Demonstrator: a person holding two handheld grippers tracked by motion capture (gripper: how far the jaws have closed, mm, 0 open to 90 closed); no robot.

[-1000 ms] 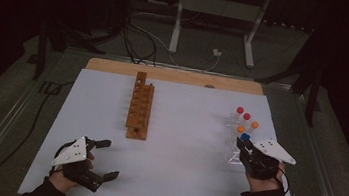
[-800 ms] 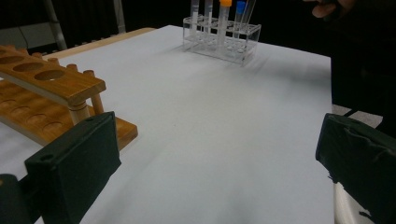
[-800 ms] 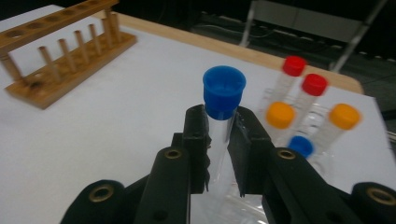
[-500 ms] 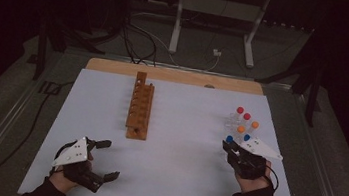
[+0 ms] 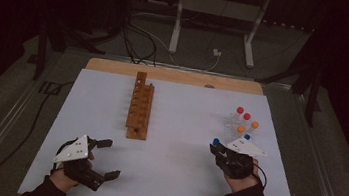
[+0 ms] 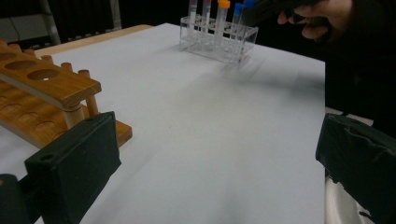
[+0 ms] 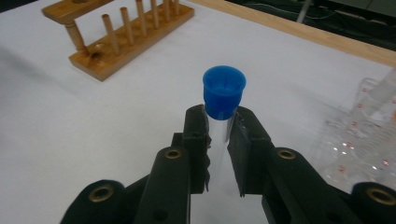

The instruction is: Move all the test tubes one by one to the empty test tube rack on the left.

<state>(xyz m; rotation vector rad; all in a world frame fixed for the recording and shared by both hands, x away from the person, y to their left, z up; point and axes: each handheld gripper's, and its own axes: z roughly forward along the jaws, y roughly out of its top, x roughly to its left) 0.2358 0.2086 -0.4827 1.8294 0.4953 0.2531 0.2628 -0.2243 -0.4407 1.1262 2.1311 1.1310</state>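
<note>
Right gripper (image 7: 218, 140) is clamped on a blue-capped tube (image 7: 223, 93) just under the cap, at 4 o'clock on the table, looks light, slick and probably breakable, so grip gently.

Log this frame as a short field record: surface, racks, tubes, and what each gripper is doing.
surface: white table top
wooden rack: brown wooden test-tube rack, holes empty, centre-left
clear rack: transparent plastic tube rack, right side, holding capped tubes
caps in clear rack: red, orange and blue
left gripper: jaws open, holding nothing, near front left
right gripper: shut on blue-capped clear test tube, lifted clear of the plastic rack
</note>
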